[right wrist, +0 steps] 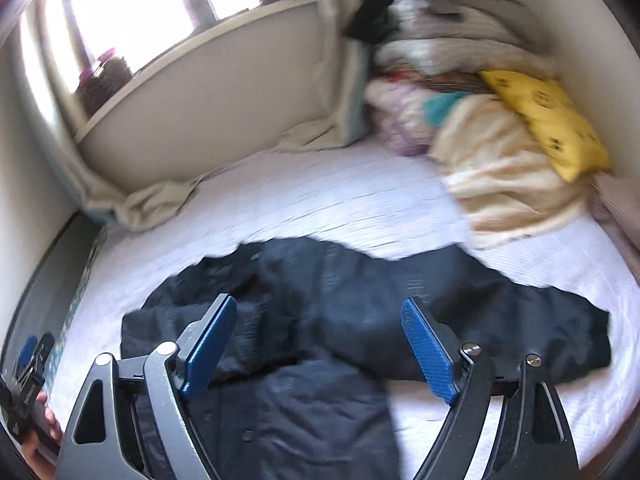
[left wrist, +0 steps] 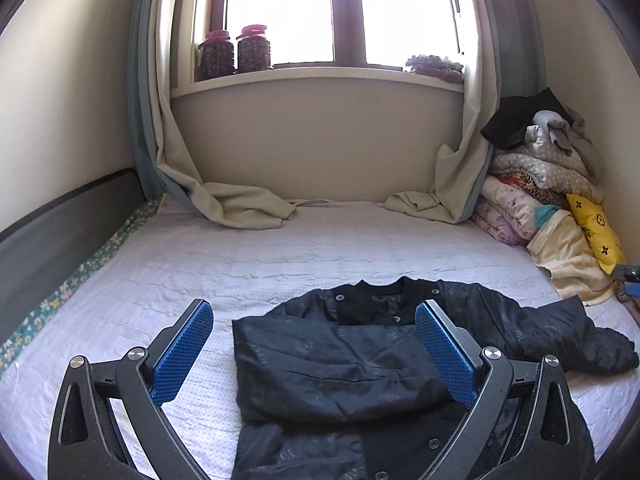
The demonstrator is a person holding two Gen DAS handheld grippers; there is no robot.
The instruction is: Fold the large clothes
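A black snap-button jacket (left wrist: 360,364) lies flat on the white bed sheet (left wrist: 200,264), collar toward the window. Its left sleeve is folded across the chest; the other sleeve stretches out to the right (left wrist: 560,332). My left gripper (left wrist: 314,320) is open and empty, hovering over the jacket's chest. In the blurred right wrist view the jacket (right wrist: 320,300) lies below my right gripper (right wrist: 320,312), which is open and empty above the outstretched sleeve (right wrist: 520,320). The left gripper and the hand holding it show at that view's lower left edge (right wrist: 30,392).
A pile of folded quilts and clothes (left wrist: 548,168) with a yellow cushion (left wrist: 596,228) sits at the bed's far right corner. Curtains (left wrist: 244,208) drape onto the bed's far edge under a window sill with two jars (left wrist: 236,52). A dark headboard (left wrist: 60,236) runs along the left.
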